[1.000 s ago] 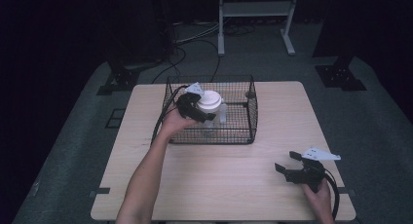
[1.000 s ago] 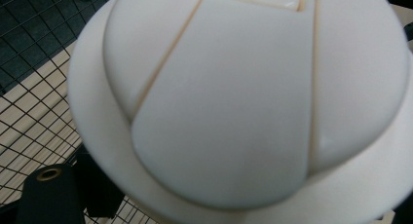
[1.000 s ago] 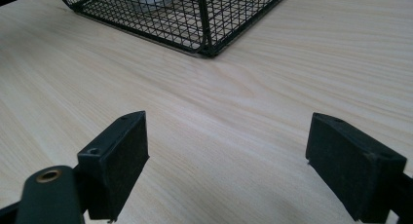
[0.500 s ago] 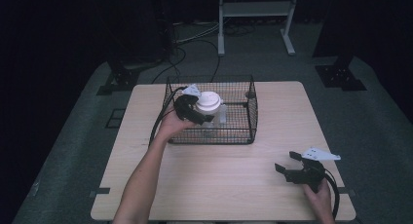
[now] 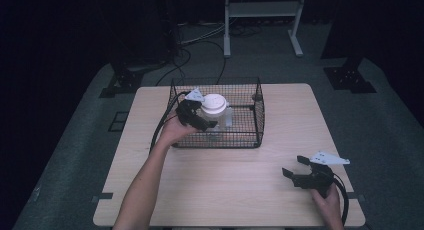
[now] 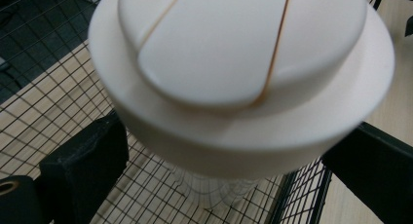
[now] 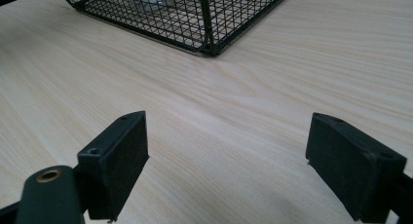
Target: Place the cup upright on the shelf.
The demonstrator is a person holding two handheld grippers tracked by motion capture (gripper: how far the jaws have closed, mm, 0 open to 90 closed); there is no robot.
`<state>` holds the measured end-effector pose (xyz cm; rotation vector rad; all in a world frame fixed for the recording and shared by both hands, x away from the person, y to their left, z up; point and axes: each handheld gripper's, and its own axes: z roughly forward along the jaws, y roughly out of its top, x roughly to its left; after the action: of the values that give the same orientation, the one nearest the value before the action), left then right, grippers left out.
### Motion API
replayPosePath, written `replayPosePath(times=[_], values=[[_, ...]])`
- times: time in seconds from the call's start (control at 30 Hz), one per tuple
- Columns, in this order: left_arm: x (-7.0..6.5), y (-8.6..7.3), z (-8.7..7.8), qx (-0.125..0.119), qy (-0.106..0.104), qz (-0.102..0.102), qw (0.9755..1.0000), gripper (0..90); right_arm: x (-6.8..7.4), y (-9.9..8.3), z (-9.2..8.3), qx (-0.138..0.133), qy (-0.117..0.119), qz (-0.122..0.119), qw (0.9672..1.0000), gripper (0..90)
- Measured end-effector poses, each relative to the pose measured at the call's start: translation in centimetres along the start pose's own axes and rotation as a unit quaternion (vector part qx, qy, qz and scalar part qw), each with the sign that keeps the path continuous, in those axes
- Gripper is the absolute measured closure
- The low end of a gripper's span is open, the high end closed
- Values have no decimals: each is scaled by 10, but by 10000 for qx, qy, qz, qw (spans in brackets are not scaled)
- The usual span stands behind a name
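Releasing clear jar with white lid [image 5: 214, 105] inside black wire basket [image 5: 257, 121]; I am seeing left tool [image 5: 196, 118] jaws having just been opening, now spread either side of lid, pads apparently off it. Jar standing upright on basket floor, so letting go seems safe. Keeping right tool [image 5: 296, 169] open and parked on tabletop [image 5: 225, 185], well apart.

I see a dim room w/ grey carpet floor [image 5: 380, 125], light wood table [image 5: 235, 185] in the middle, white metal stand [image 5: 262, 10] & black cables [image 5: 200, 37] at the back
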<state>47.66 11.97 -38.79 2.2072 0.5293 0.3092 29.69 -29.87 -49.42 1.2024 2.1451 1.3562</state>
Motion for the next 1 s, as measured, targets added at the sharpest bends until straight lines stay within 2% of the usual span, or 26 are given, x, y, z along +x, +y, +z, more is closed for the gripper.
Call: replayPosePath(times=[0.13, 0.33, 0.4, 0.53, 0.6, 0.83, 1.0], values=[[-2, 0, -9, -111, 110, 3, 9999, 18, 0, 0, 0, -2, -8, 2, 10000, 146], [-2, -5, -22, 24, 227, 6, 9997, 18, 1, 0, 0, 17, -20, 6, 10000, 146], [-2, -9, -29, -74, 201, -36, 9998, 18, 1, 0, 0, 19, -26, 11, 10000, 146], [-8, -10, -36, -117, 184, 46, 9998, 18, 0, 0, 0, 4, -32, 9, 10000, 146], [-12, -11, -40, -119, 198, 160, 9996, 18, 0, 0, 0, 4, -38, 22, 10000, 146], [-19, -15, -51, -216, 179, 247, 9993, 18, 0, 0, 0, -10, -42, 5, 10000, 146], [-23, -18, -57, -298, 153, 217, 9992, 18, 0, 0, 0, 3, -39, 7, 10000, 146]])
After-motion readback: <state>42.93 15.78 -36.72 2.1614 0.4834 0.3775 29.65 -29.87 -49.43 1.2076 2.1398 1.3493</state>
